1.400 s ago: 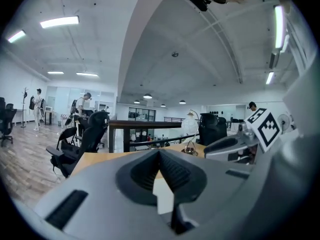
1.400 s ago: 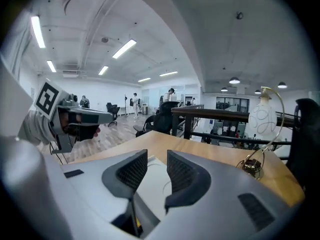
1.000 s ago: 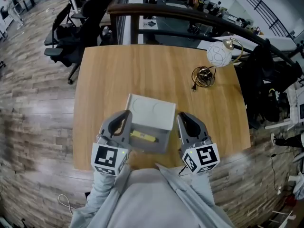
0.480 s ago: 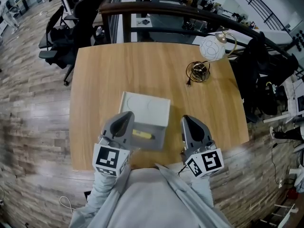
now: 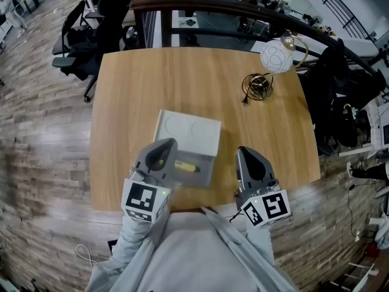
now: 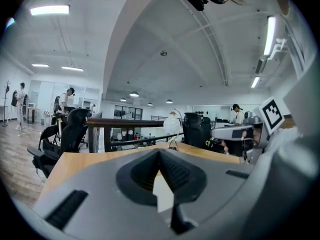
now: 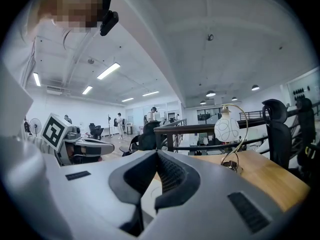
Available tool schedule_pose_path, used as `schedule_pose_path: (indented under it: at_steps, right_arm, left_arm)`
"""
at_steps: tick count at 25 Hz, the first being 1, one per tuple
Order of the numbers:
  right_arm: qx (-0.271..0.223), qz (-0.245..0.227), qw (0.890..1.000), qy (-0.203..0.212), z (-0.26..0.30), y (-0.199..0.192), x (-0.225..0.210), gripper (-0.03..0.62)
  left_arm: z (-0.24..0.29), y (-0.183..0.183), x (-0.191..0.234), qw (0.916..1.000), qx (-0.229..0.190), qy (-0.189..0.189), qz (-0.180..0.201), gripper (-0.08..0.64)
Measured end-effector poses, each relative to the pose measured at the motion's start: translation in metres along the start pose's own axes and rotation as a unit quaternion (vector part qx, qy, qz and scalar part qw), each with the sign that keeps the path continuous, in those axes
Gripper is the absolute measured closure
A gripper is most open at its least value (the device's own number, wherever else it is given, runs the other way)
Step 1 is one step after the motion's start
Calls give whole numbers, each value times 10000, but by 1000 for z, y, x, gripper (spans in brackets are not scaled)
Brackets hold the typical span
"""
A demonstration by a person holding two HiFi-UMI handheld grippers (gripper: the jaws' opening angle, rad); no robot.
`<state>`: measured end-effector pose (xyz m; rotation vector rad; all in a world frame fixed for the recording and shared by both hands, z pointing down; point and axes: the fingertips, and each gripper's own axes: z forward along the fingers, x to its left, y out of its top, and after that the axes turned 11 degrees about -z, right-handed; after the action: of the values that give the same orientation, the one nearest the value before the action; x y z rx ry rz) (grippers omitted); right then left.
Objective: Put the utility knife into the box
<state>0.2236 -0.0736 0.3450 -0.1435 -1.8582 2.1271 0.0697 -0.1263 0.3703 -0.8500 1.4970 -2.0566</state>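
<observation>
Left gripper (image 5: 164, 146) (image 6: 160, 153): jaws closed tip to tip, nothing between them. It sits at the near-left corner of the box (image 5: 203, 175), overlapping its edge in the head view; contact cannot be told. Right gripper (image 5: 244, 152) (image 7: 157, 155): jaws also pressed together, empty, just right of the box and apart from it. Both point away from the person, over the near part of the table (image 5: 200, 84).

Knife (image 5: 187, 165): yellow, lying flat inside the grey box, near its left side, close beside the left gripper's tip. Lid (image 5: 189, 129): white, open, lying flat on the table behind the box.

Far right of table: lamp (image 5: 278, 56) with white globe, dark cable (image 5: 258, 87) coiled at its base, well apart from the box. Office chairs (image 5: 91, 35) stand off the table's far-left corner on the wood floor.
</observation>
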Motion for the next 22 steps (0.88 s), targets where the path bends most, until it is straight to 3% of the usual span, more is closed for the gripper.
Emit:
schedule_pose_path:
  at_steps: [22]
  right_arm:
    - [24, -3, 10000, 95, 12, -5, 7, 577]
  left_arm:
    - [-2, -2, 12, 9999, -7, 95, -32, 540]
